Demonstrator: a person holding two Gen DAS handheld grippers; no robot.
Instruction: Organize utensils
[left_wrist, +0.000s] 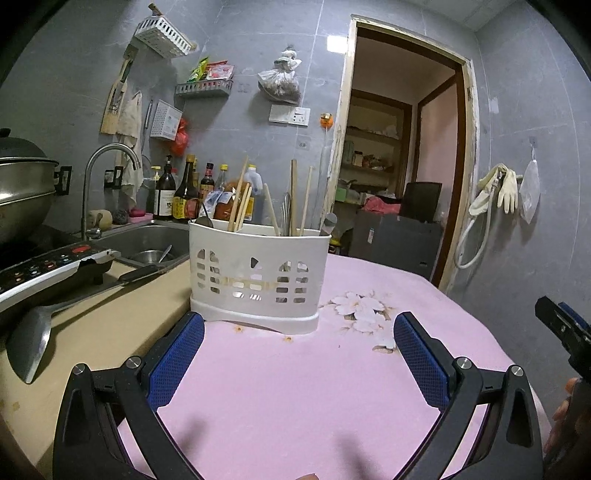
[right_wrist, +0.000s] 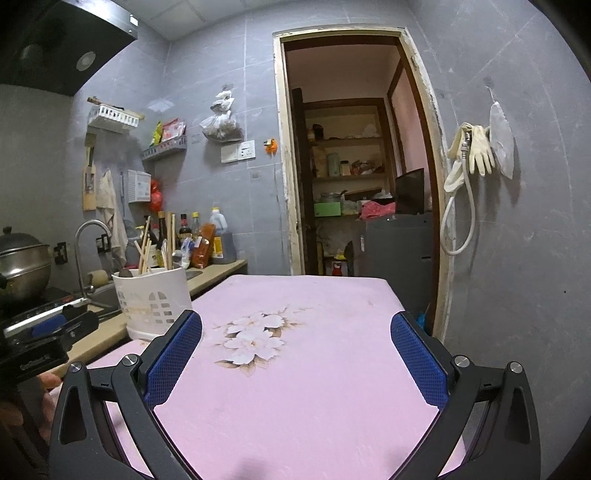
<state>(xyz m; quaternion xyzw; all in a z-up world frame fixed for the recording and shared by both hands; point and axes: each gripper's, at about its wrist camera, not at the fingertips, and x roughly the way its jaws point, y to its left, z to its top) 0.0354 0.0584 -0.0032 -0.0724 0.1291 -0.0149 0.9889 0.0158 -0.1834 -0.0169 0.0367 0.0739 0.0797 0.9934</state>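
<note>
A white slotted utensil holder (left_wrist: 255, 273) stands on the pink tablecloth (left_wrist: 295, 398), holding several wooden chopsticks (left_wrist: 242, 197) and metal spoons. My left gripper (left_wrist: 299, 328) is open and empty, just in front of the holder. A metal ladle (left_wrist: 29, 343) lies on the beige counter to the left. In the right wrist view the holder (right_wrist: 153, 301) is at the left. My right gripper (right_wrist: 295, 328) is open and empty over the flower print (right_wrist: 255, 339). The left gripper's body (right_wrist: 48, 339) shows at that view's left edge.
An induction cooker (left_wrist: 48, 267) and a steel pot (left_wrist: 22, 188) sit at the left. A sink (left_wrist: 147, 243) with a tap, and sauce bottles (left_wrist: 184, 195) lie behind the holder. An open doorway (right_wrist: 354, 166) is beyond the table's far edge.
</note>
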